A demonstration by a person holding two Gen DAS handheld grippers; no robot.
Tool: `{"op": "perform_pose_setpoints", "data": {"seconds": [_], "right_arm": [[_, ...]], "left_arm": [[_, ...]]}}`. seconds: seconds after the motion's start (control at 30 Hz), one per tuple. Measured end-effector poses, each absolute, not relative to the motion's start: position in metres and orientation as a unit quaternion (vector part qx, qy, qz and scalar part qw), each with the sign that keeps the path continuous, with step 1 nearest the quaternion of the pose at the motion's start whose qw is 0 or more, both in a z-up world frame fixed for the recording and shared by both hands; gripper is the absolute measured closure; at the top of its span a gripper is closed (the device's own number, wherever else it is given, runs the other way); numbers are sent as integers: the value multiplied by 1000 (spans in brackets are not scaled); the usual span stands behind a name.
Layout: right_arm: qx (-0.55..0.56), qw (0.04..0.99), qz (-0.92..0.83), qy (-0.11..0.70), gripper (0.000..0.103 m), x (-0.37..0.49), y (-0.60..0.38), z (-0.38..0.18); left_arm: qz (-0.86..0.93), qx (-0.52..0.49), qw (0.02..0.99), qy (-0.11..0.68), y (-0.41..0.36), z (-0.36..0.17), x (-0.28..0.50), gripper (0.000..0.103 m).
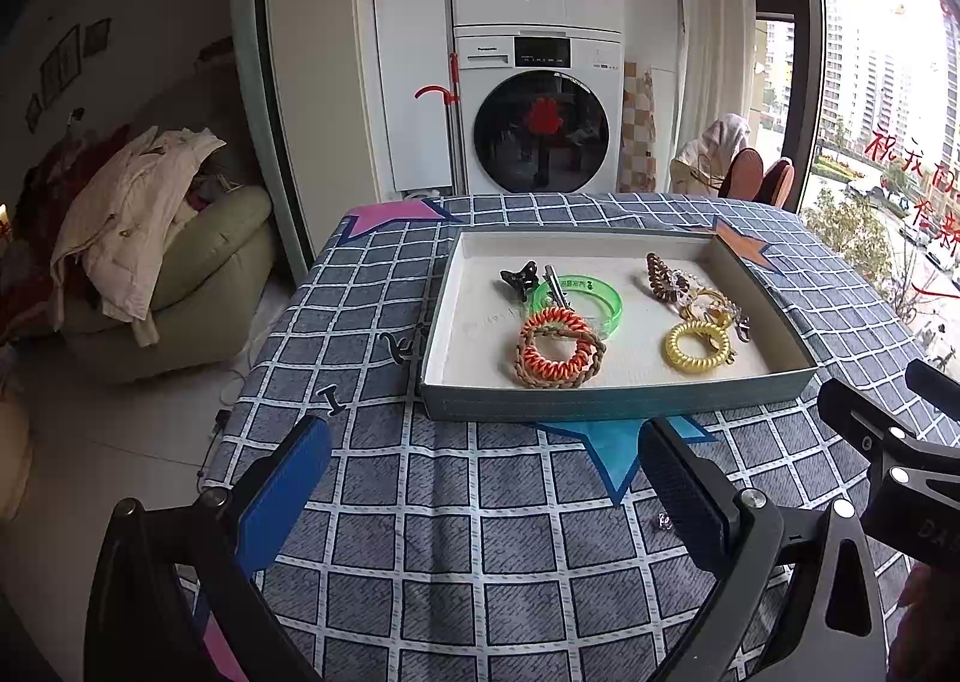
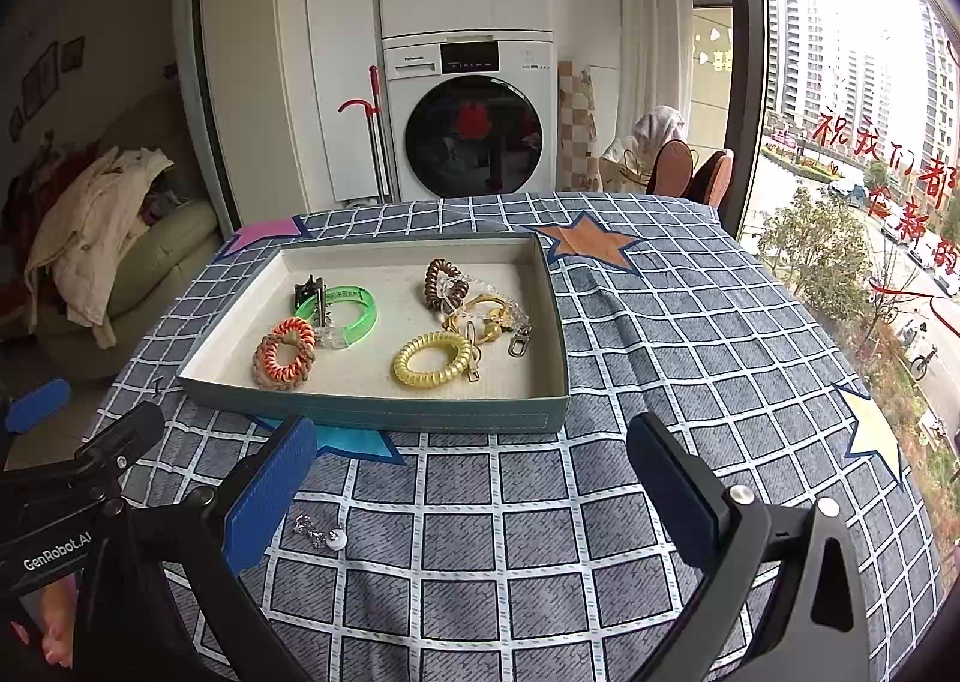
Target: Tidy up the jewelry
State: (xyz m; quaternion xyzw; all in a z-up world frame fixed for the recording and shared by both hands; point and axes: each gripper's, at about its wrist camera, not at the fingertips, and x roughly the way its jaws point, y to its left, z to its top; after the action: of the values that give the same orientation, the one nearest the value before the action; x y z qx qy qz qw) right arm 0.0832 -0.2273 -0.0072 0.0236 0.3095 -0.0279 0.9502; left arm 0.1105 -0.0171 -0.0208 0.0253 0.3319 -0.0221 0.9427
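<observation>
Hovering side by side, left tool, right tool, spread wide, before tray

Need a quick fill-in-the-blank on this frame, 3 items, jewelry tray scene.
1. The yellow spiral coil hair tie lies inside the shallow teal ____.
2. The small silver-and-pearl earring rests outside it, on the checked ____.
3. The left gripper and right gripper both stand ____, holding nothing.

Missing words: tray; tablecloth; open
</observation>
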Motion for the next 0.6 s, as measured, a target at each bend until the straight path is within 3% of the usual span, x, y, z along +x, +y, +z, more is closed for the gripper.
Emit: {"op": "perform_pose_setpoints", "data": {"seconds": [0.6], "right_arm": [[25, 950, -26, 311, 0, 85, -227, -7]], "left_arm": [[-25, 25, 942, 333, -18, -22, 111, 0]]}}
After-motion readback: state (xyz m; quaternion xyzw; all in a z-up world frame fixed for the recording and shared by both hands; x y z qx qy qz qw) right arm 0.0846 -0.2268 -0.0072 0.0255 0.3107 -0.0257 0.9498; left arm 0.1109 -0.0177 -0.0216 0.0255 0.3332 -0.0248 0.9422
